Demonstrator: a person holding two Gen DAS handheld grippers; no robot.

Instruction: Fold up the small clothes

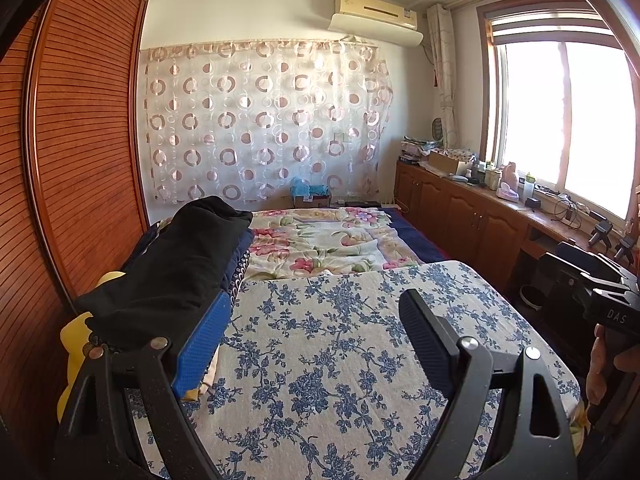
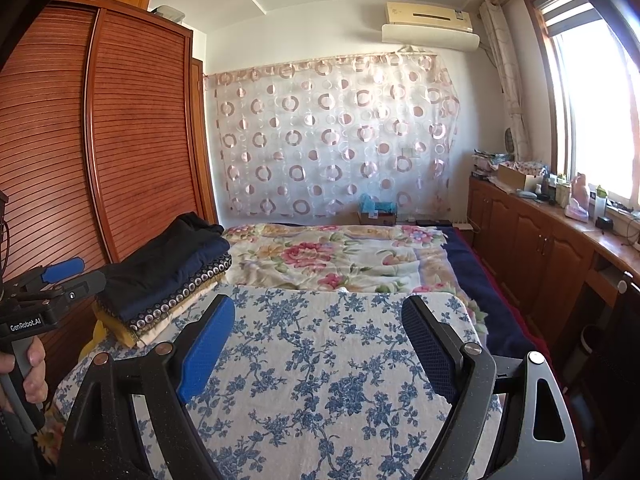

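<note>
The stack of folded clothes [image 2: 168, 280] sits at about ten o'clock on the blue-flowered cloth [image 2: 320, 360], black piece on top, then navy, a ring-patterned dark layer and what looks like cream and yellow at the bottom. The left gripper [image 1: 312, 344] and right gripper [image 2: 320, 344] both hover over the cloth with fingers spread wide, holding nothing.
</note>
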